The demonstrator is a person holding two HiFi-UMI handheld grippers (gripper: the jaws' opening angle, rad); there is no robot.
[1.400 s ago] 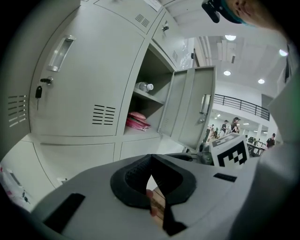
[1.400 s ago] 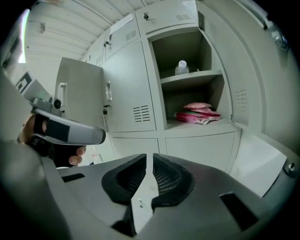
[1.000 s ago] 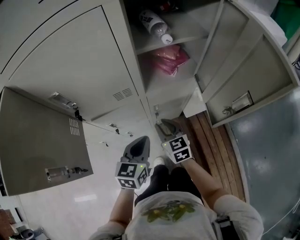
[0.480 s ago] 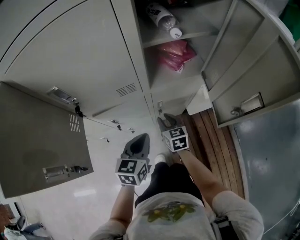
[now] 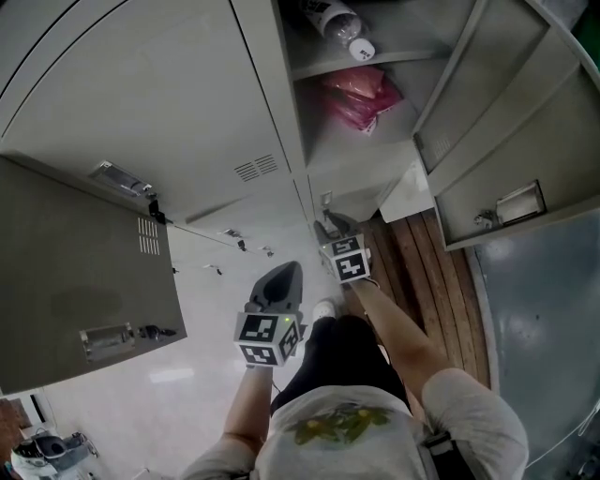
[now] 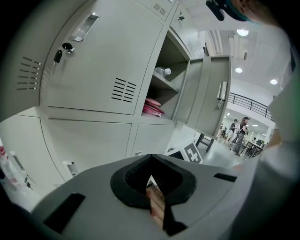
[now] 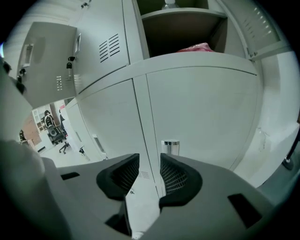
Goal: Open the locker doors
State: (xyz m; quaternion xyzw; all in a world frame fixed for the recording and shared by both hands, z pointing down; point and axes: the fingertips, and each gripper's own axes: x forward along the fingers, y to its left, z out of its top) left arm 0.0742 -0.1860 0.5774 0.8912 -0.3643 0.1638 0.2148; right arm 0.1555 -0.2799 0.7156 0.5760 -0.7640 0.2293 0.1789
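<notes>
Your right gripper (image 7: pixel 149 164) has its jaws fairly wide. They have just been opening, and nothing is between them. It points at the lower door (image 7: pixel 201 117), which sits shut directly under the open locker (image 5: pixel 356 150). That door's handle (image 7: pixel 169 146) shows just beyond the gap between the jaws and is not touched. The seam along the lower door's left edge runs straight through the gap.

Your left gripper (image 6: pixel 151 159) has its jaws drawn together to a thin slit and holds nothing. In the head view it hangs below and left of the open locker, farther from it than the right gripper, and faces the lockers on that side without touching them.

Inside the open locker a pink bag (image 5: pixel 361 94) lies on the bottom shelf, and a bottle (image 5: pixel 345 21) lies on its side on the shelf above. The right door (image 5: pixel 506 131), the open locker's own, is swung out wide to its right. The left door (image 5: pixel 141 84), just beside the open locker, is shut. The far door (image 5: pixel 75 281), well to the left of the open locker, stands open. Wooden planks (image 5: pixel 427 272) lie on the floor below the right door.
</notes>
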